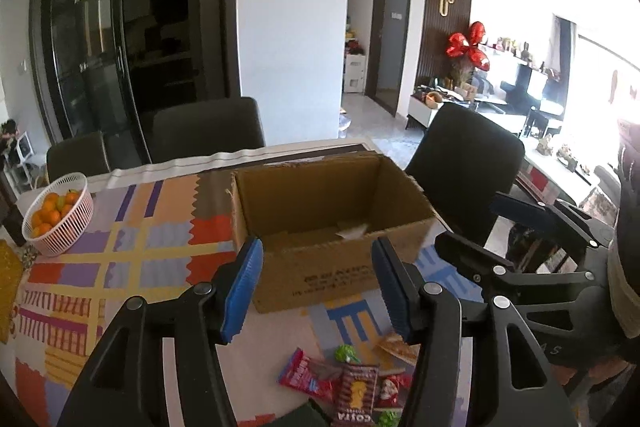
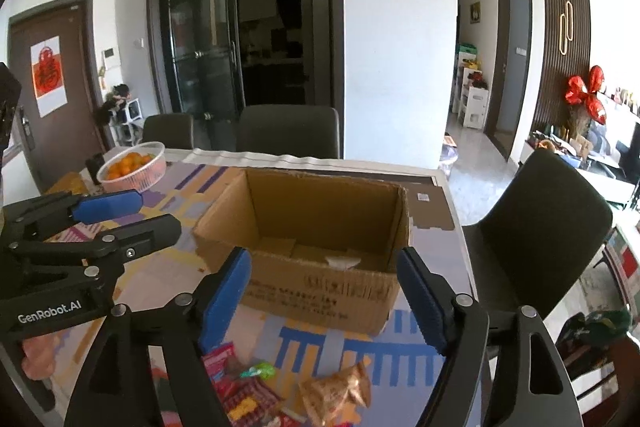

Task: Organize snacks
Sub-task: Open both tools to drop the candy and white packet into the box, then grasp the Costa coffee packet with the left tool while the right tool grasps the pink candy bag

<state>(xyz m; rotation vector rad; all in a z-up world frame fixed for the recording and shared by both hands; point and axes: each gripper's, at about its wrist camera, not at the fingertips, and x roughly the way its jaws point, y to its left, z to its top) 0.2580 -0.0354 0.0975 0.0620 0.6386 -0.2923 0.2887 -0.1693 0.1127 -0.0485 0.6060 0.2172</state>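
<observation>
An open cardboard box (image 1: 332, 223) (image 2: 316, 247) stands on the patterned tablecloth, holding only a scrap of white paper (image 2: 342, 261). A pile of snack packets (image 1: 348, 383) (image 2: 256, 395) lies on the table in front of the box, with a brown packet (image 2: 336, 391) at its right. My left gripper (image 1: 316, 291) is open and empty, above the pile, facing the box. My right gripper (image 2: 324, 299) is open and empty, also above the snacks. Each gripper shows in the other's view, the right one (image 1: 492, 223) and the left one (image 2: 148, 215).
A white basket of oranges (image 1: 56, 215) (image 2: 132, 167) stands at the table's far left. Dark chairs stand behind the table (image 1: 208, 131) (image 2: 288, 131) and at its right end (image 1: 464, 163) (image 2: 536, 227). The table's right edge runs just past the box.
</observation>
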